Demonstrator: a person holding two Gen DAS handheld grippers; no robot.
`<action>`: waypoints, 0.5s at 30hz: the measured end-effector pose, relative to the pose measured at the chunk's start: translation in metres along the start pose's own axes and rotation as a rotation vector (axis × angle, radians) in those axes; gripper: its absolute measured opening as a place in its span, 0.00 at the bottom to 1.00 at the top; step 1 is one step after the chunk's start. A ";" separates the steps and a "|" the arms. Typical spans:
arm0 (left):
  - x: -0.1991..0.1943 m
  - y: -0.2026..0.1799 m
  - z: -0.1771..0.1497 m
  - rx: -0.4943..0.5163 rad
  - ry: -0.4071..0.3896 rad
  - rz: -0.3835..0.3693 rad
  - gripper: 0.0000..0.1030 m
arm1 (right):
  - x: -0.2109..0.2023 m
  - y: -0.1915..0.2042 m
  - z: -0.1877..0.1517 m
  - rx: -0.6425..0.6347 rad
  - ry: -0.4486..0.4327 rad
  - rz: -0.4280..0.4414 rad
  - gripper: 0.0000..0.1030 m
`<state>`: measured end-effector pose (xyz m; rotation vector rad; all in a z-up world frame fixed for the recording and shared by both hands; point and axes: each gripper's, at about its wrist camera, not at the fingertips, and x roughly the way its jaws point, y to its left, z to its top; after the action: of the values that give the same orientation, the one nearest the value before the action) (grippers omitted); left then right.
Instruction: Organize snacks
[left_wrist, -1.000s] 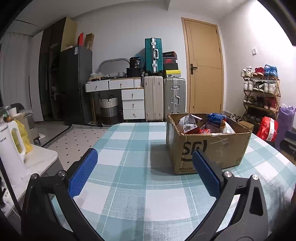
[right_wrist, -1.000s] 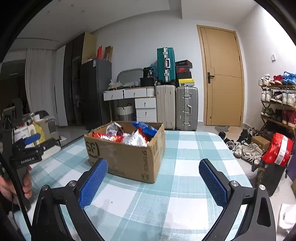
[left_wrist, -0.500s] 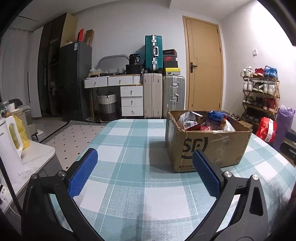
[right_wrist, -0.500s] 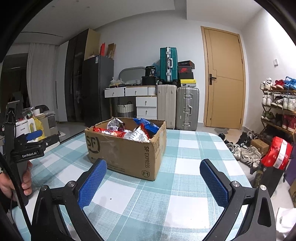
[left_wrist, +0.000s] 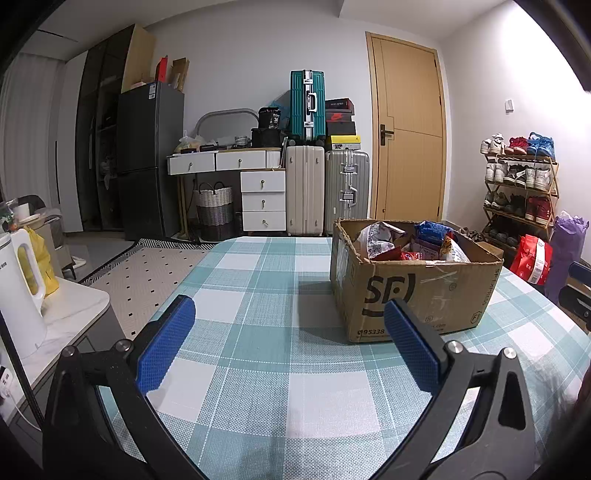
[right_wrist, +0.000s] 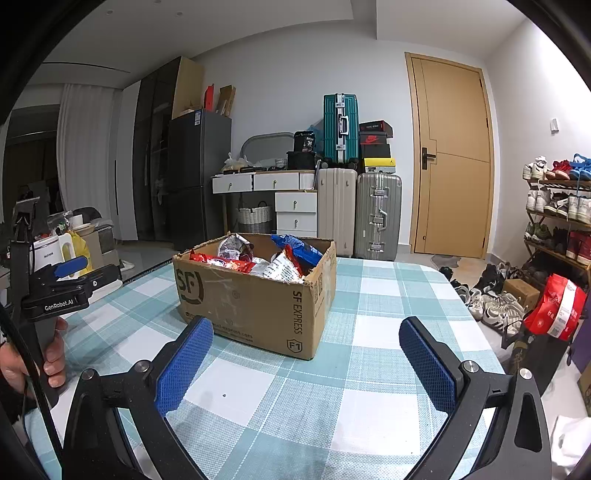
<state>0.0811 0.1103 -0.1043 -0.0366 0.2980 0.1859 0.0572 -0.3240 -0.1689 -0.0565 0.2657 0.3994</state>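
A brown cardboard box (left_wrist: 413, 295) (right_wrist: 255, 306) marked SF stands on the checked tablecloth, filled with several snack packets (left_wrist: 402, 243) (right_wrist: 258, 258) in red, blue and silver. My left gripper (left_wrist: 288, 325) hangs open over the cloth, short of the box and to its left, with nothing between its blue pads. My right gripper (right_wrist: 306, 350) is open too, near the box's front right corner and holding nothing. In the right wrist view a hand (right_wrist: 51, 354) grips the left gripper's handle at the far left.
The table (left_wrist: 266, 369) with the teal-and-white cloth reaches past the box. A white kettle (left_wrist: 18, 295) stands on a side counter at the left. Suitcases (left_wrist: 325, 192), drawers, a fridge and a door line the back wall. A shoe rack (right_wrist: 557, 221) and a red bag (right_wrist: 554, 314) are at the right.
Both grippers have risen and tilted a little, so the box sits lower in both views. Both stay open and empty.
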 end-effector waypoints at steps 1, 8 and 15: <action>0.002 0.001 -0.001 0.000 0.000 0.000 0.99 | 0.000 0.000 0.000 0.000 -0.001 0.000 1.00; 0.002 0.000 -0.001 0.000 0.000 0.000 0.99 | 0.000 0.000 0.000 0.000 0.000 0.000 1.00; 0.001 0.000 -0.001 0.000 0.000 0.001 0.99 | 0.000 0.000 0.000 0.000 0.000 0.000 1.00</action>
<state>0.0820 0.1108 -0.1053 -0.0364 0.2978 0.1870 0.0575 -0.3240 -0.1687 -0.0565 0.2658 0.3992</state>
